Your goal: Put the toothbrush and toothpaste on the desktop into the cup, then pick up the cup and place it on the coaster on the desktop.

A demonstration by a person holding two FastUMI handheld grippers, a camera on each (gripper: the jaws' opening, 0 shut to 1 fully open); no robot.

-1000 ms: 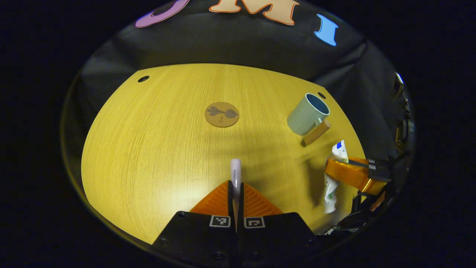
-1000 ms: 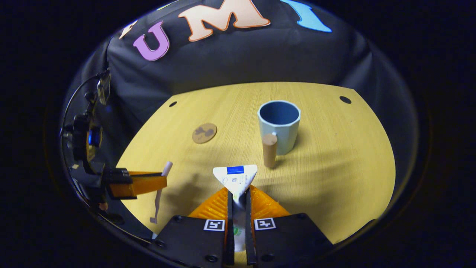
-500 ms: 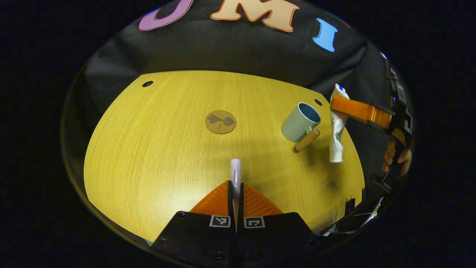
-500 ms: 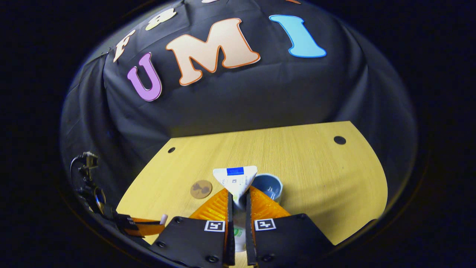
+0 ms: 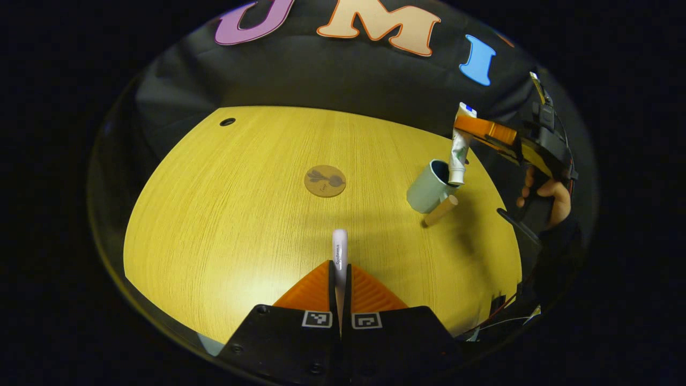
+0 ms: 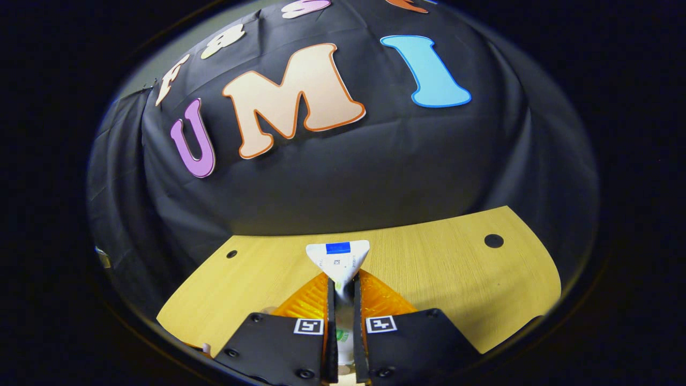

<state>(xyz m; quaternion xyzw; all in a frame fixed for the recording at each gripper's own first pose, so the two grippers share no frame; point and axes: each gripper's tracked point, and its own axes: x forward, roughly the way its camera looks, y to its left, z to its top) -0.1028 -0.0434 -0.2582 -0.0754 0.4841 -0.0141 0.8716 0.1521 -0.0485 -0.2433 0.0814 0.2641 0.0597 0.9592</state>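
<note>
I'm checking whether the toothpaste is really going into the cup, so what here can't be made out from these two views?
- Toothpaste cap end: in the left gripper view it overlaps the cup rim; inside or just in front, too small to tell.
- Cup's inside: hidden by its own wall.
- Toothbrush head: hidden behind the left gripper.
- Toothpaste's lower part: in the right gripper view, hidden between the right gripper fingers.
</note>
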